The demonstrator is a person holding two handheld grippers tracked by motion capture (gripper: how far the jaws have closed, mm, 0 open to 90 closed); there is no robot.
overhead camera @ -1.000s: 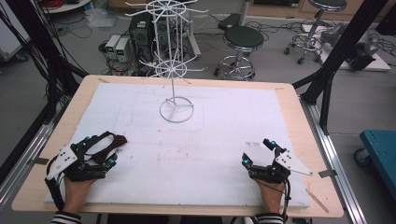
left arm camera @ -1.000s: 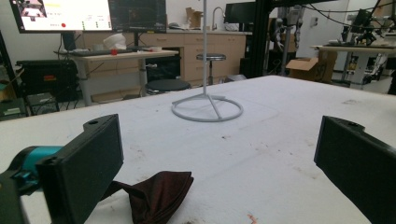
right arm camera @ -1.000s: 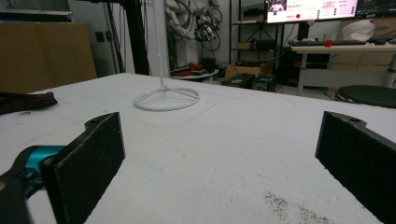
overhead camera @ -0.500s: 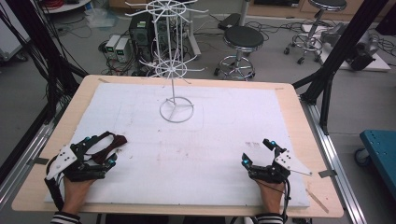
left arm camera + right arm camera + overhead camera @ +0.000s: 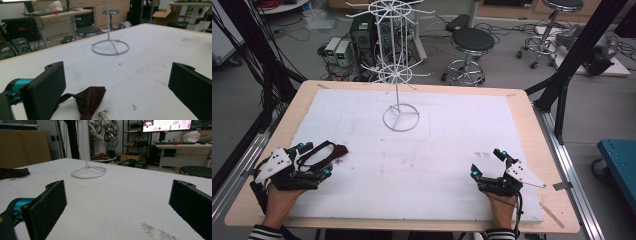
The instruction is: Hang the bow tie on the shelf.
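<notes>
Bow tie (image 5: 329,152), dark red with its strap, lies at lower left, between the left gripper's (image 5: 314,159) wide-open jaws, ungrasped. Nothing has shifted over the last second. Right gripper (image 5: 489,162) rests wide open, empty, lower right; wire stand (image 5: 401,119) waits upper centre.

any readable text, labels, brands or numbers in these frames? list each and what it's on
None can be read.
Monitor behind the table, right gripper view: coloured rows of text, too blurred to read.
Dark marks on the white table cover, high view: too small to tell whether they are print.
</notes>
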